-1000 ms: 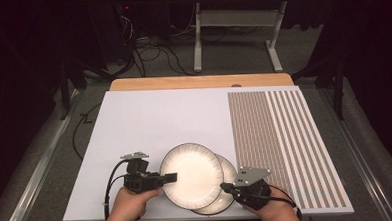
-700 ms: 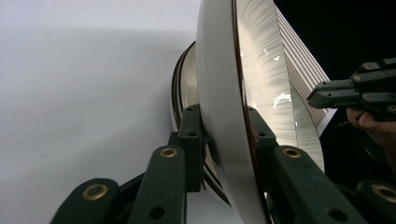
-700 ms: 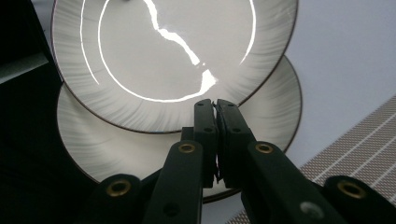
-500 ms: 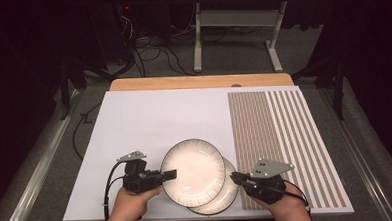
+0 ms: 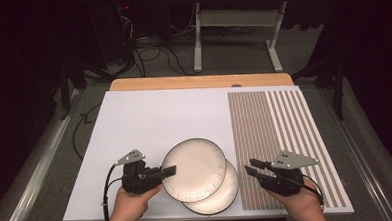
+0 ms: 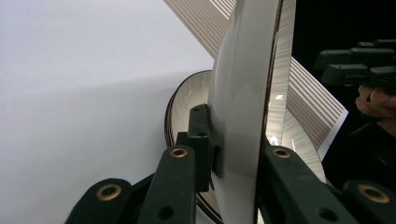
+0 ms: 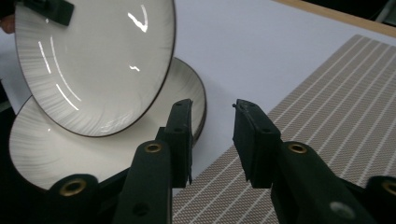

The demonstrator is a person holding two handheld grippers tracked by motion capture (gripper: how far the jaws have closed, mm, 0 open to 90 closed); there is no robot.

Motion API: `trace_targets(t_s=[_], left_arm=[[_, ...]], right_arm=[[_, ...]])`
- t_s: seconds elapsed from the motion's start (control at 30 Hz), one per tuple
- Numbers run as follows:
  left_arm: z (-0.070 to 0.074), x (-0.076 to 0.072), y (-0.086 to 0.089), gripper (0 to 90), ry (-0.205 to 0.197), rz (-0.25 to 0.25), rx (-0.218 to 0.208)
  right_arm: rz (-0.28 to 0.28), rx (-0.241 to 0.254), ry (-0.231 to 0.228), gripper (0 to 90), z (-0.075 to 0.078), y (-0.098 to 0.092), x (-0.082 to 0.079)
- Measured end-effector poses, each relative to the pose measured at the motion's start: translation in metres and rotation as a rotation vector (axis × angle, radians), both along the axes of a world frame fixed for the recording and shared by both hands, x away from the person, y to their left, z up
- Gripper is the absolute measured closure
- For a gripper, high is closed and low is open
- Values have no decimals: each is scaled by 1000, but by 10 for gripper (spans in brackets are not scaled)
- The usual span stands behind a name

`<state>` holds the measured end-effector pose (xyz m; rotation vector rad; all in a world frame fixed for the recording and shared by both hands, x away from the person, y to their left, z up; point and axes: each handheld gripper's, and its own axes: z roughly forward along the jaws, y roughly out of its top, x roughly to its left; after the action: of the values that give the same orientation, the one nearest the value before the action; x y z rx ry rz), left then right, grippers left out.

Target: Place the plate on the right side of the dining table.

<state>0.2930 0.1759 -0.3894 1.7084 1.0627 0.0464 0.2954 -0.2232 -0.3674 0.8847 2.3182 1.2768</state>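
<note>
White mat (image 5: 149, 122), L tongs (image 5: 169, 170) level – gripping upper plate (image 5: 194, 169)

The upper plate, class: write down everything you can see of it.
The upper plate is round, glossy cream-white with a thin dark rim and fine radial lines, ceramic by its look. It sits tilted, partly over a matching lower plate on the white table cover. The left gripper is clamped on its left rim, one jaw above and one below.
</note>
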Motion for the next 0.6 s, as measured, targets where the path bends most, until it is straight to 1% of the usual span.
trace_targets(t_s=[0.07, 0.2, 0.37, 0.4, 0.43, 0.6], left_arm=[[2, -1, -1, 803, -35, 6, 13], [5, -3, 0, 804, -86, 27, 39], [7, -5, 4, 804, -145, 46, 57], [7, -6, 4, 804, -154, 47, 60], [8, -6, 5, 804, -173, 47, 65], [8, -10, 6, 804, -242, 34, 80]], right_arm=[[-17, 1, -15, 649, 2, -6, 1], [-57, 17, -39, 567, 5, -16, 1], [-100, 35, -72, 432, 7, -27, 1], [-112, 40, -76, 406, 8, -29, 0], [-116, 47, -82, 381, 8, -31, 0], [-153, 86, -108, 231, 10, -45, 0]])
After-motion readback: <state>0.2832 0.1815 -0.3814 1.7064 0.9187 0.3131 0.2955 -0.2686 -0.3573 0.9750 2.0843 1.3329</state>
